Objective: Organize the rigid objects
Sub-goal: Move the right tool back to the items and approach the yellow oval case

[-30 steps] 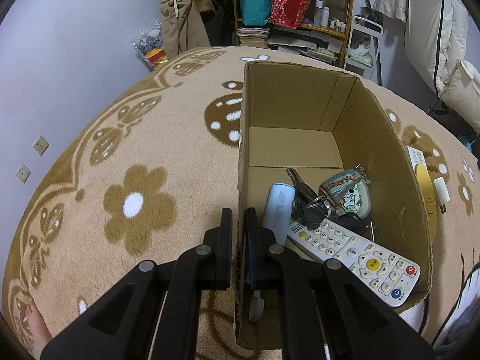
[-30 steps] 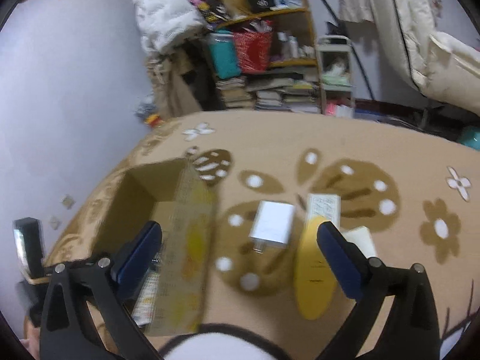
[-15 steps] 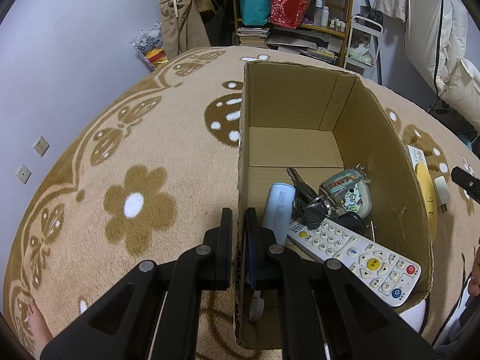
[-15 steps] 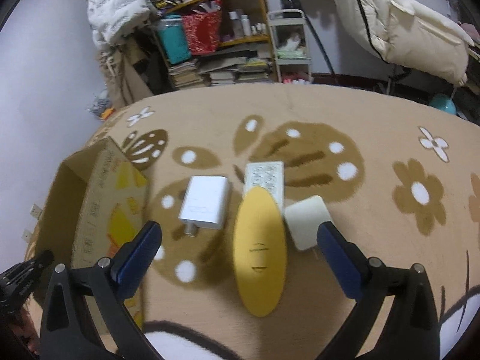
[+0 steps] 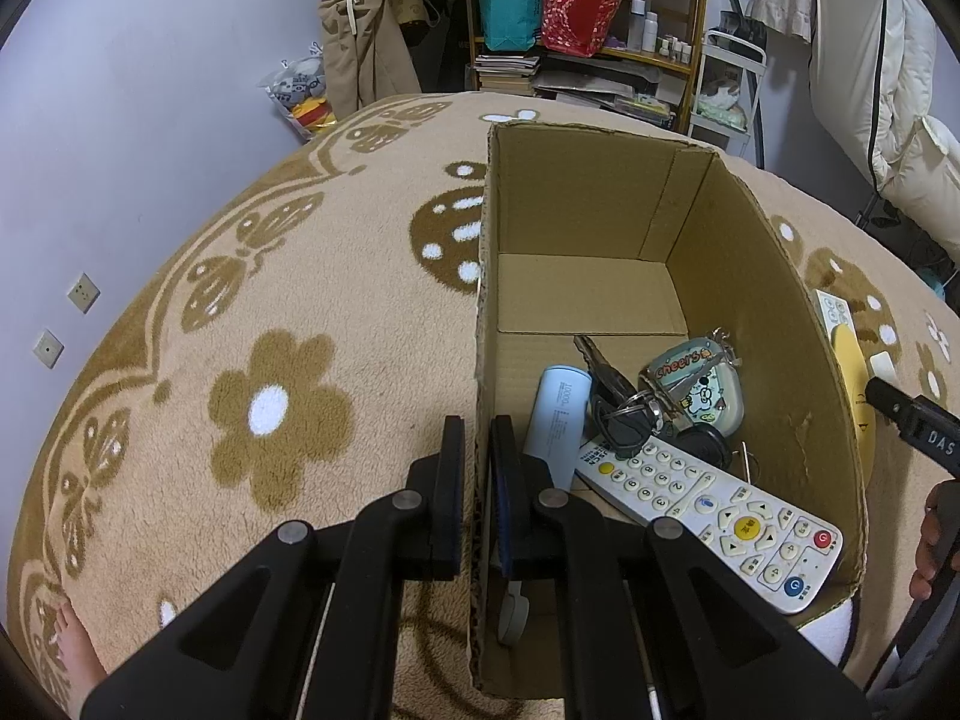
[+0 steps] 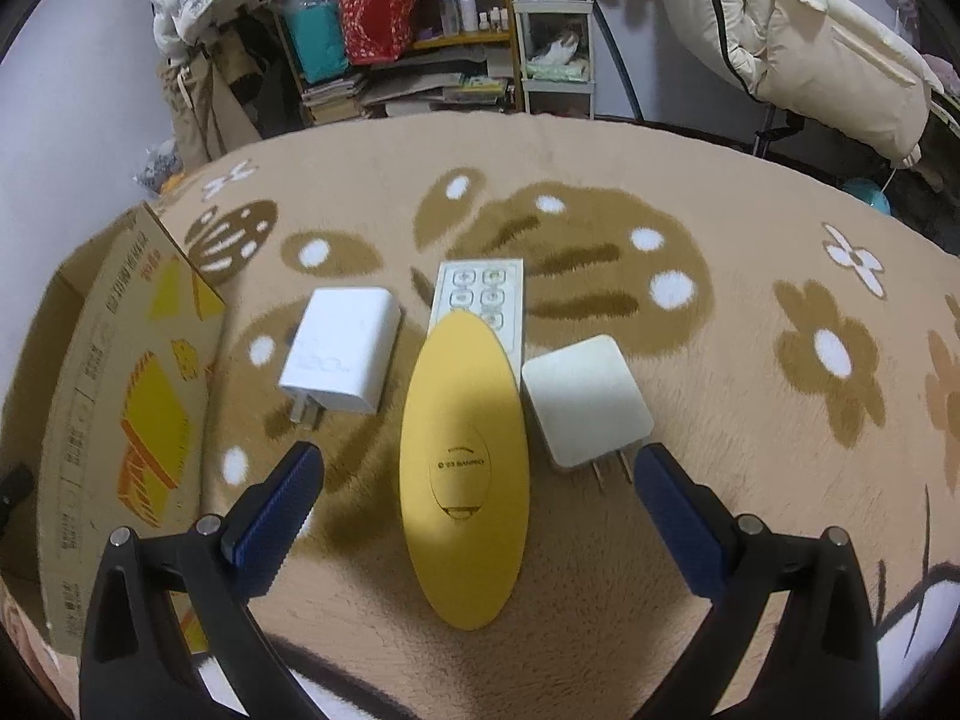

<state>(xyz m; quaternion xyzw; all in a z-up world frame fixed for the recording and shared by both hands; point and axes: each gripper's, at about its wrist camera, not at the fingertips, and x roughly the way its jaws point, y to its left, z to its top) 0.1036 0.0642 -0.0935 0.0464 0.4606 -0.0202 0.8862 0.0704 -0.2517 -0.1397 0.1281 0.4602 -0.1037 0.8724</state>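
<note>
Partly done, I'd say: the rug (image 6: 720, 540), thick beige pile with brown flowers, has four pieces left on it, while the box (image 5: 750, 276) already holds a share. Plain corrugated cardboard, open-topped, its near-left wall pinched between the fingers of the left gripper (image 5: 477, 480), which are closed right down on the board, one finger outside and one inside, steadying it.

Inside the box, towards 5 o'clock, lies a long white remote (image 5: 708, 510) with coloured rubbery buttons. Beside it at 9 o'clock is a pale blue power bank (image 5: 558, 420), a smooth rounded cylinder. Just behind the remote lie dark metal keys (image 5: 612, 402) on a ring, with a glossy cartoon tag (image 5: 699, 387) at their 3 o'clock.

Out on the rug, the right gripper (image 6: 474, 492) hangs wide open and empty, its ribbed blue pads either side of the disc (image 6: 465, 468), a flat yellow oval, matte, stamped near its middle. That looks like the next pick. At the disc's 12 o'clock, partly under it, sits a thin white keypad (image 6: 480, 288). At 10 o'clock there's a glossy white charger (image 6: 342, 348) with prongs, and at 3 o'clock, just beside the disc, a squarish cream plug (image 6: 585, 399) with rounded corners.
</note>
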